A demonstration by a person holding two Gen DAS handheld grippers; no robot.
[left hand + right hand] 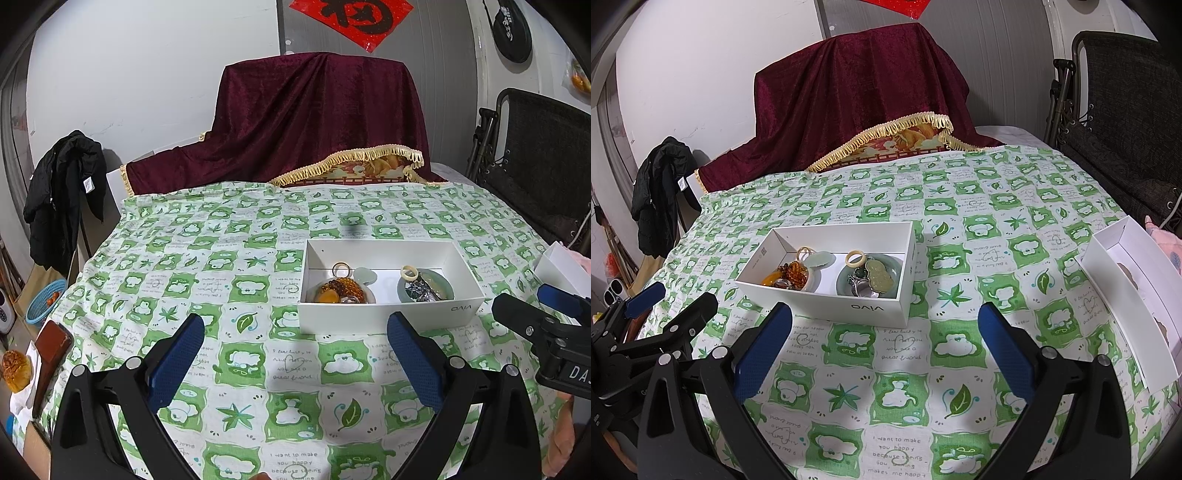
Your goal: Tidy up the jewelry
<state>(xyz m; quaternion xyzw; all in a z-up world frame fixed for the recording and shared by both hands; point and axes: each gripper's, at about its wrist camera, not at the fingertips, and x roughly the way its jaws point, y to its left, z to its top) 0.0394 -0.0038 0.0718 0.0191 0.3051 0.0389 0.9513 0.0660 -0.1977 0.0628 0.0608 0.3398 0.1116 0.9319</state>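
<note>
Claws first: your left claw and your right claw both hang spread wide and empty above the green-and-white checked cloth on the bench, the right claw also showing at the right edge of the left wrist view. Just beyond their tips sits the white box holding the jewelry: an amber bead bracelet and a pale jade pendant on its left side, a cream ring and a gourd-shaped pendant on a green dish at its right. Farther right lies a second white box, well apart from the first, and at the back a dark red velvet drape covers something tall.
</note>
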